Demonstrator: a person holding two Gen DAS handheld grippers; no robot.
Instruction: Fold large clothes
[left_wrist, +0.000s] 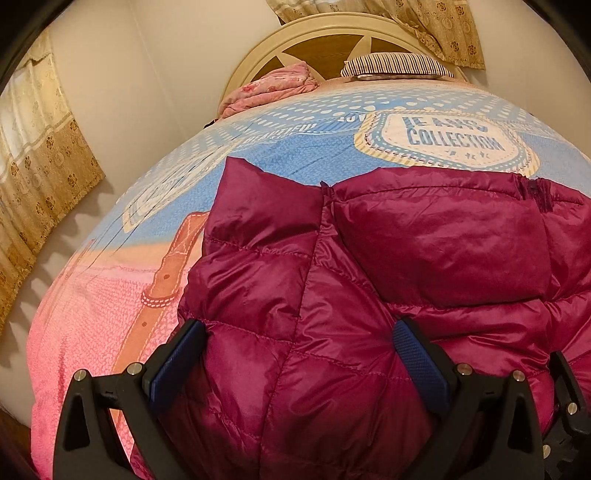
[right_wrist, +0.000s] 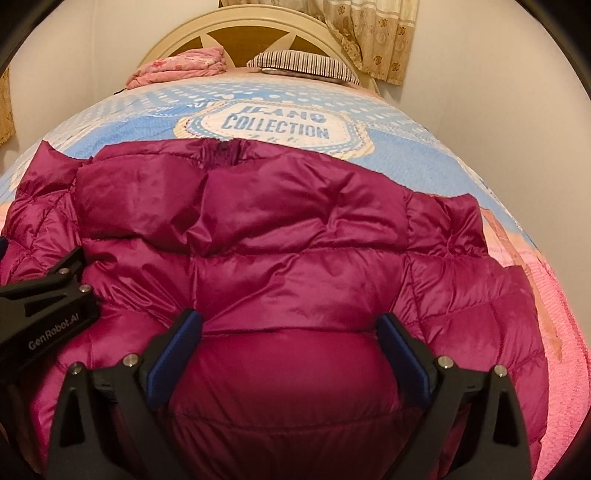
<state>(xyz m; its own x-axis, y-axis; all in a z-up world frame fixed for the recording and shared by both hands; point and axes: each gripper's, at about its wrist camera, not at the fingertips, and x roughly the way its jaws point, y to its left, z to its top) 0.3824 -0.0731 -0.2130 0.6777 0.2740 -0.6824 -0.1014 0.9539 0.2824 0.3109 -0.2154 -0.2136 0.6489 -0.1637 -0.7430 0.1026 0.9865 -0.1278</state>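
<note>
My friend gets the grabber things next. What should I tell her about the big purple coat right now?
Left gripper: open, fingers either side of a puffy bit of the coat, not squeezing.
Right gripper: open too, fingers around the coat's near edge, close beside the left one.
The coat lies spread on the bed cover, its far edge toward the pillow. One sleeve looks tucked over on the left side; otherwise it seems unfolded.
Still to do: shut both grippers on the near edge and fold the coat over, probably toward the pillow, then tidy it smaller.
</note>
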